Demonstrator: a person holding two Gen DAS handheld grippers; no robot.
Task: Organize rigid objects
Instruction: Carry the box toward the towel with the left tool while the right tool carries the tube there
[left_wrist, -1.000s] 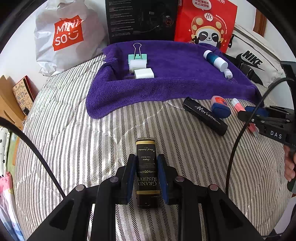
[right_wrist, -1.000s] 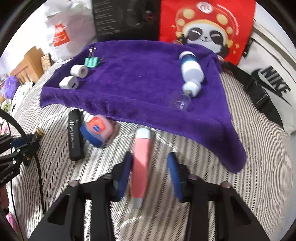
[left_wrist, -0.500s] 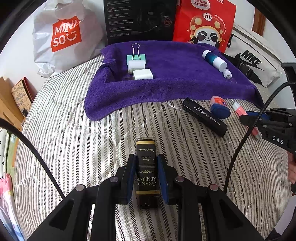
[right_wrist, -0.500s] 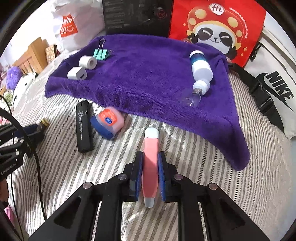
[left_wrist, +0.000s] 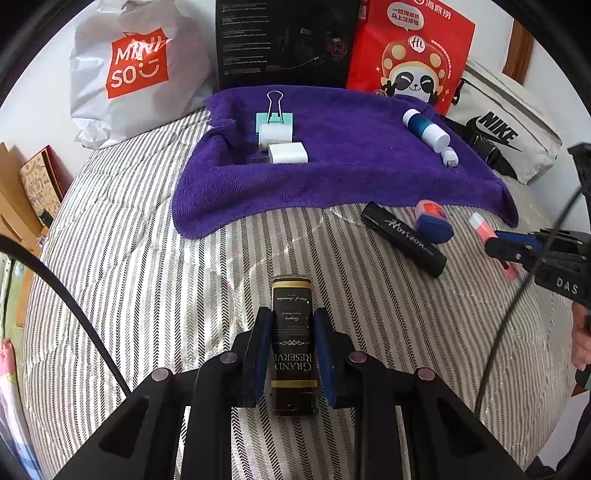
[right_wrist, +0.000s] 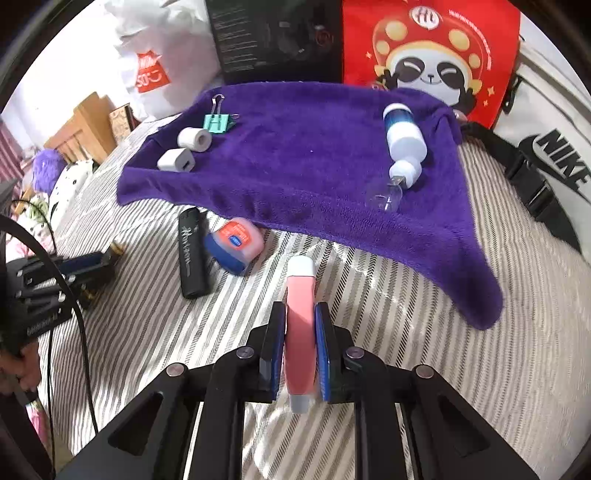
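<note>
My left gripper (left_wrist: 293, 328) is shut on a black and gold "Grand Reserve" box (left_wrist: 293, 339), just over the striped bedspread. My right gripper (right_wrist: 300, 325) is shut on a pink tube (right_wrist: 301, 332) with a white cap, a little in front of the purple towel (right_wrist: 314, 155). On the towel lie a teal binder clip (right_wrist: 218, 122), a white tape roll (right_wrist: 194, 139), a white charger cube (right_wrist: 175, 160) and a blue and white bottle (right_wrist: 402, 140) with a clear cap. A black "Horizon" stick (right_wrist: 192, 254) and an orange and blue jar (right_wrist: 236, 245) lie on the bedspread before the towel.
Behind the towel stand a white Miniso bag (left_wrist: 136, 66), a black box (left_wrist: 284, 40) and a red panda bag (left_wrist: 410, 55). A white Nike bag (right_wrist: 546, 147) with black straps lies at the right. Cardboard and books (left_wrist: 33, 184) sit at the bed's left edge.
My right gripper closed on the pink tube and now holds it slightly off the bedspread. My left gripper kept still with the box in it.
</note>
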